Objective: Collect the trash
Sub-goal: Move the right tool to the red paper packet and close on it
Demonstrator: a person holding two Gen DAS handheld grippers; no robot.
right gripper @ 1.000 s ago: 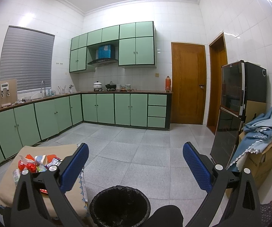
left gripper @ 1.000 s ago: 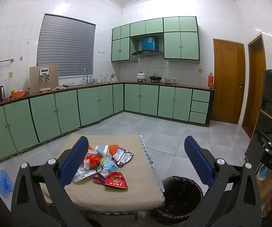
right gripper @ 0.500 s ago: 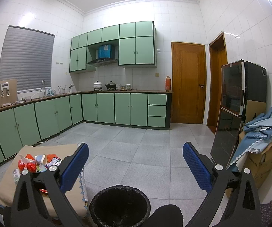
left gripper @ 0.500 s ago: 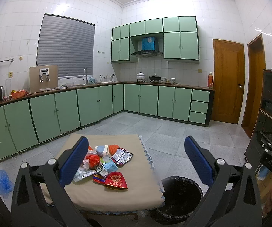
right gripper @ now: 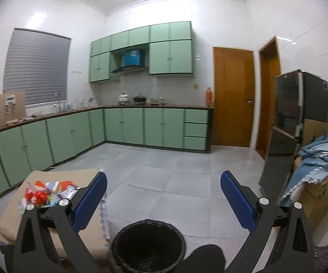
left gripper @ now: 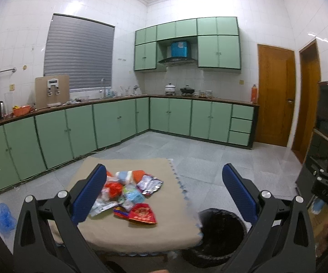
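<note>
A heap of wrappers and packets point(left gripper: 127, 193) lies on a low table under a beige cloth point(left gripper: 141, 229); a red foil packet point(left gripper: 143, 213) is nearest me. A black-lined trash bin point(left gripper: 221, 234) stands on the floor at the table's right corner. My left gripper point(left gripper: 164, 193) hovers open above and in front of the table, holding nothing. In the right wrist view the same wrapper heap point(right gripper: 47, 193) sits at the left, the trash bin point(right gripper: 149, 243) is below centre, and my right gripper point(right gripper: 164, 195) is open and empty over the bin's far side.
Green cabinets point(left gripper: 118, 122) line the left and back walls. A black fridge point(right gripper: 298, 118) and a cardboard box draped with blue cloth point(right gripper: 319, 166) stand at the right. A blue plastic bag point(left gripper: 2, 216) lies on the floor left of the table. Grey tiled floor point(right gripper: 164, 170) stretches beyond.
The right gripper view has shifted slightly, blurred by motion, with table and bin appearing a little nearer. The left view is nearly unchanged. Both grippers stay open.
</note>
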